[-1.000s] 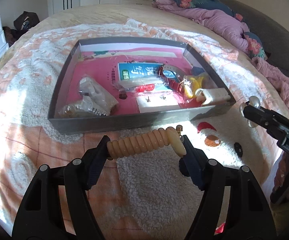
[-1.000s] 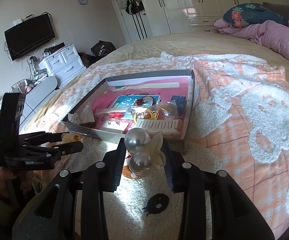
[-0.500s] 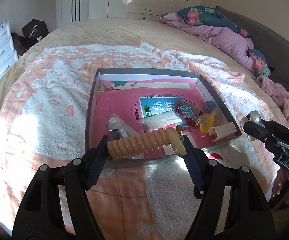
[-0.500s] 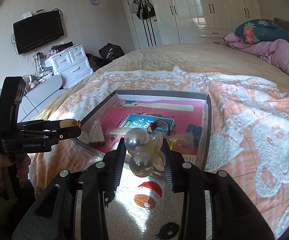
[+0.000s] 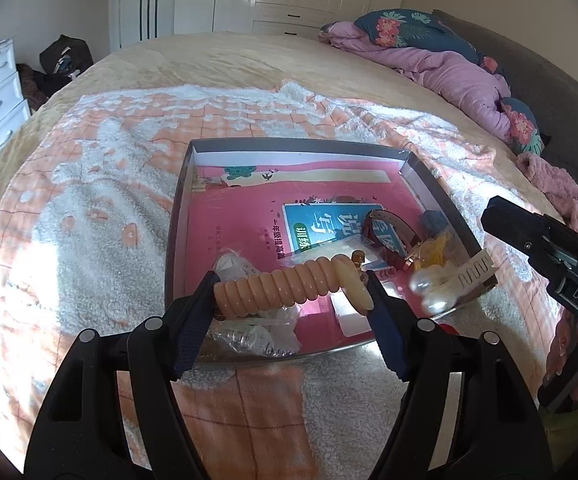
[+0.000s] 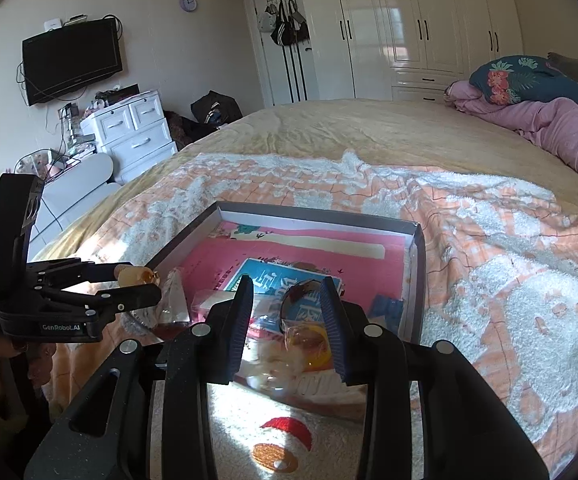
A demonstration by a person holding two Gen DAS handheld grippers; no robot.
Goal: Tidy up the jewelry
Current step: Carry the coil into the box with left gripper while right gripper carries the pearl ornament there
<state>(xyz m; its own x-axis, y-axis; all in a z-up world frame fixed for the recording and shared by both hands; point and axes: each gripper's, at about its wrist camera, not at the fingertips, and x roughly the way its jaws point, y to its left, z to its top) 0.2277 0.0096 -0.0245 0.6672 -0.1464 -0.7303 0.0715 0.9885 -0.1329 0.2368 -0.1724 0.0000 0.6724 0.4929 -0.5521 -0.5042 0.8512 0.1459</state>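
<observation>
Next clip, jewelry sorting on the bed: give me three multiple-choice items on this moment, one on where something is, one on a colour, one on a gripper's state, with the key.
1. Where does the pearl hair clip appear?
A. between the right gripper's fingers
B. at the gray box's near right corner
C. on the white dresser

2. What colour is the spiral hair tie?
A. peach
B. green
C. black

3. What state is the right gripper in?
A. shut on the clip
B. shut on nothing
C. open

Key: 1 B, the blurred clip is by the gray box corner; 2 A, the left gripper grips the peach coil; 3 C, its fingers stand apart with nothing between them.
</observation>
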